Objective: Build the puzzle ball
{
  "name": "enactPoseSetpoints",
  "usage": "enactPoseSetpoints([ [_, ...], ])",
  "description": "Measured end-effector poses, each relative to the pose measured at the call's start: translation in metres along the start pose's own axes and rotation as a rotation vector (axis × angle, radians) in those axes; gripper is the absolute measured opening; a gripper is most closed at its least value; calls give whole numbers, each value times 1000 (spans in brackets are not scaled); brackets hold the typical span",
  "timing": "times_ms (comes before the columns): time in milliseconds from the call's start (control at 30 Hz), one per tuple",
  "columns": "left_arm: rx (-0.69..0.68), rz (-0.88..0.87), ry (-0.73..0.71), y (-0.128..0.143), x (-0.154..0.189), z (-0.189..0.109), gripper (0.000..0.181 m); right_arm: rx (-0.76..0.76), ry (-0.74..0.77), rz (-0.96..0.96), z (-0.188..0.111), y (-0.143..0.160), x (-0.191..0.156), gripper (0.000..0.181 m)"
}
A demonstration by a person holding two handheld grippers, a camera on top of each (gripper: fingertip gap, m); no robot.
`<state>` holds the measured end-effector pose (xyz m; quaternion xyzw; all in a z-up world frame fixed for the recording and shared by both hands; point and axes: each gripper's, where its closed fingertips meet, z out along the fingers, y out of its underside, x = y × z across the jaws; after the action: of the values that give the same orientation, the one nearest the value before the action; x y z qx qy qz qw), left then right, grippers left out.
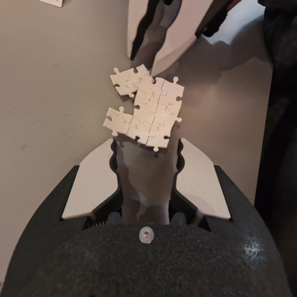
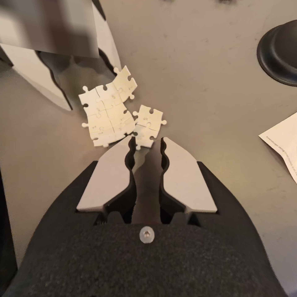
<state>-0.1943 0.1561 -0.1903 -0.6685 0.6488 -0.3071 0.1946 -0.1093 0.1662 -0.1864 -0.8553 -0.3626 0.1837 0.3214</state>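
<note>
A matte grey-beige table (image 2: 209,64) filled both views, its surface marked by faint scuffs and small dark specks. Soft light fell from above, casting blurred shadows across it. A round black base (image 2: 279,54) sat toward the table's far right edge, and a printed white sheet (image 2: 287,147) lay at its right edge. A dark mass (image 1: 279,112) bordered the table's side.
</note>
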Motion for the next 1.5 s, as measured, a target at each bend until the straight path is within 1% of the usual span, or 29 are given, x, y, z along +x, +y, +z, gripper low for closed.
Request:
enactPoseSetpoints([
  [33, -1, -1, -9, 0, -2, 0, 71, -8, 0, -19, 1, 1, -2, 29],
  [100, -6, 3, -24, 1, -6, -1, 70, -15, 15, -57, 1, 3, -5, 31],
  [167, -14, 12, -41, 2, -8, -1, 70, -39, 53, -91, -1, 7, -6, 36],
  [300, -26, 29, -77, 5, -14, -3, 69, -51, 111, -142, -1, 12, -4, 37],
  [400, -26, 20, -78, 5, -16, -4, 69, -44, 121, -139, 3, 9, -4, 31],
  [467, -26, 19, -81, 6, -16, -5, 69, -50, 139, -145, 2, 10, -1, 19],
  [700, 8, 1, -23, 0, -5, -4, 68, -52, 180, -161, -3, 11, 4, 17],
  [833, 14, -3, -11, -2, -2, -3, 67, -35, 238, -223, -17, 1, 0, 17],
  [900, 15, -6, -8, -2, -1, -3, 67, -54, 276, -241, -26, -2, -3, 17],
  [1033, 13, -8, 0, -3, 1, -1, 67, -76, 404, -283, -41, -9, -6, 17],
  [1133, 6, -4, 4, -2, 3, 1, 67, -109, 375, -302, -39, -2, -19, 17],
  [1233, 6, -2, 9, -2, 5, 3, 67, -125, 365, -311, -35, -3, -29, 17],
  [1433, 1, 9, 6, -3, 8, 3, 67, -263, 322, -243, -28, 7, -37, 17],
  [1500, 2, 9, 8, -4, 9, 3, 67, -279, 300, -210, -25, 9, -39, 17],
])
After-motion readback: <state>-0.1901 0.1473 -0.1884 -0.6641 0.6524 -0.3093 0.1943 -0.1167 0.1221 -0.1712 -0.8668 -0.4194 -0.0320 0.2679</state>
